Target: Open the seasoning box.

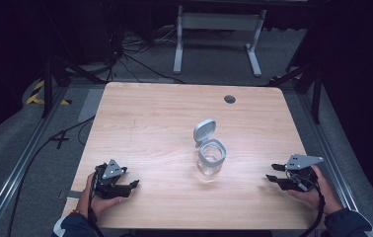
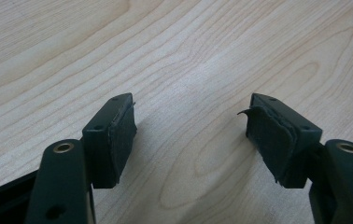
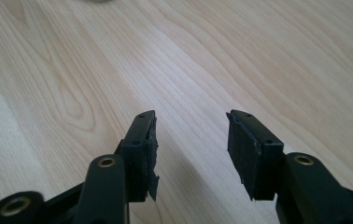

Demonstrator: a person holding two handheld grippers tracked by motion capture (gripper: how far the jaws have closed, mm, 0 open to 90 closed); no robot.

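Observation:
A clear glass jar [image 1: 210,161] with a grey rim stands near the middle of the wooden table [image 1: 155,118], its grey hinged lid [image 1: 204,131] flipped up and open. My left gripper [image 1: 134,185] rests low at the table's front left, pointing right, apart from the jar. In the left gripper view its jaws [image 2: 191,126] stand open over bare wood. My right gripper [image 1: 271,172] lies at the front right and points left toward the jar, well short of it. Its jaws [image 3: 191,135] are open too, with nothing between them.
A round cable hole [image 1: 230,99] sits near the table's far right edge. Beyond the table a white desk frame [image 1: 218,29] stands on grey carpet, with cables [image 1: 135,59] on the floor. Metal rails [image 1: 26,153] run along both sides.

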